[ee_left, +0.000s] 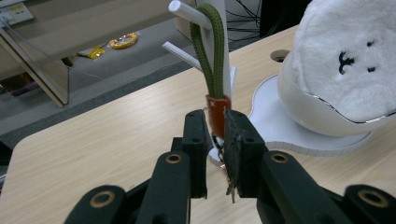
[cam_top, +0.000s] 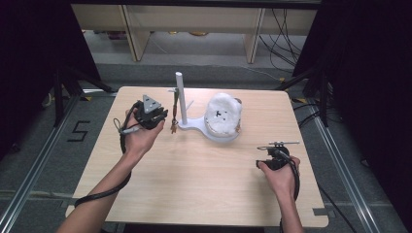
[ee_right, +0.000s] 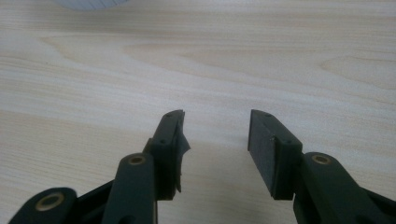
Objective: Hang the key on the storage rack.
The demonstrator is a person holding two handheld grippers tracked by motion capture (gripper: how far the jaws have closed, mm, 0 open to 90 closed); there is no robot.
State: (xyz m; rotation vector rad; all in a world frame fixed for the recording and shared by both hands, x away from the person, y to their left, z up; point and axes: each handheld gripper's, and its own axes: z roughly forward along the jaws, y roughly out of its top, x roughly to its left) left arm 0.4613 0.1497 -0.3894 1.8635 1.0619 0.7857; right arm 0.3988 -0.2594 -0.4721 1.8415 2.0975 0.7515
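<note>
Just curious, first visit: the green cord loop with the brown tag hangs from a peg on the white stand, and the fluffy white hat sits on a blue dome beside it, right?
Not quite: the dome under the fluffy white hat is white, not blue, as the left gripper view shows. The green cord loop with its brown tag does hang from a peg on the white stand.

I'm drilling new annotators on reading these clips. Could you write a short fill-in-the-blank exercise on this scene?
1. The green cord loop hangs from a peg of the white ____.
2. The left gripper has its jaws around the keychain's ____ leather tab.
3. The right gripper rests with its jaws ____ over the bare table.
4. The plush hat on the stand's base is ____ in colour.

Missing words: stand; brown; open; white
</note>
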